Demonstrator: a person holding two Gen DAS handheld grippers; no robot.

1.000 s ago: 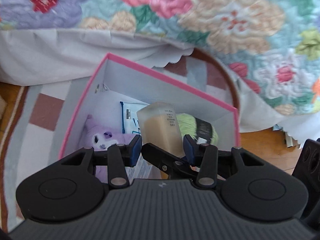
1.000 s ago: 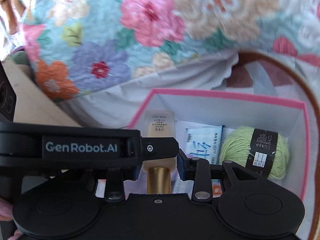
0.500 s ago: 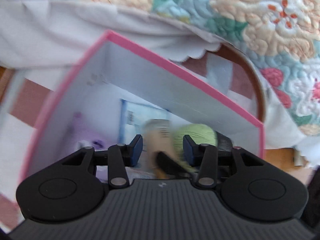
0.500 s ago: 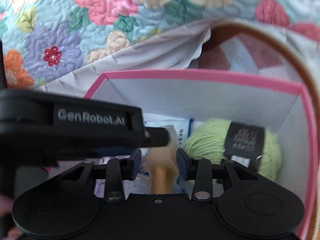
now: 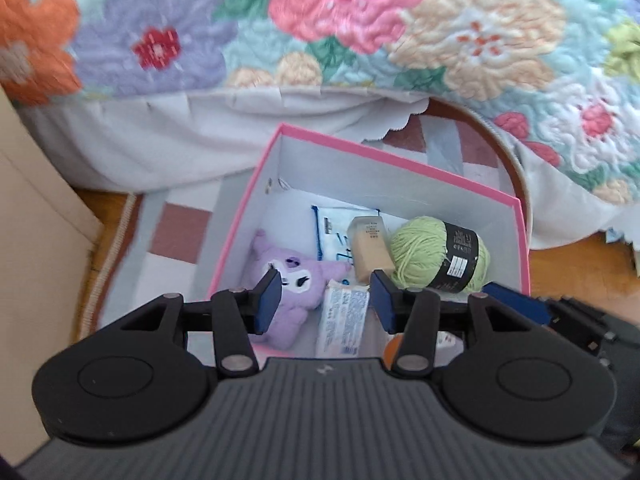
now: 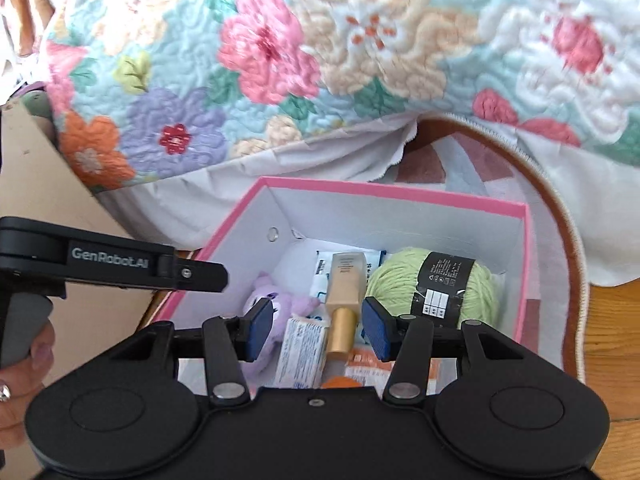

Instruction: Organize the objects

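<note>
Both claws apart and just widened, gripping nothing: the beige bottle (image 6: 343, 284) lies in the pink box (image 6: 392, 188), at 12 o'clock of the right claw (image 6: 318, 330) and 1 o'clock of the left claw (image 5: 326, 300), beside green yarn (image 6: 434, 284).

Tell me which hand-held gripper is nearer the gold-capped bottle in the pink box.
Right, by a small margin. The right hand-held gripper hangs open over the bottle, the cap showing between its fingers. The left hand-held gripper, also open, sits off to one side.
</note>
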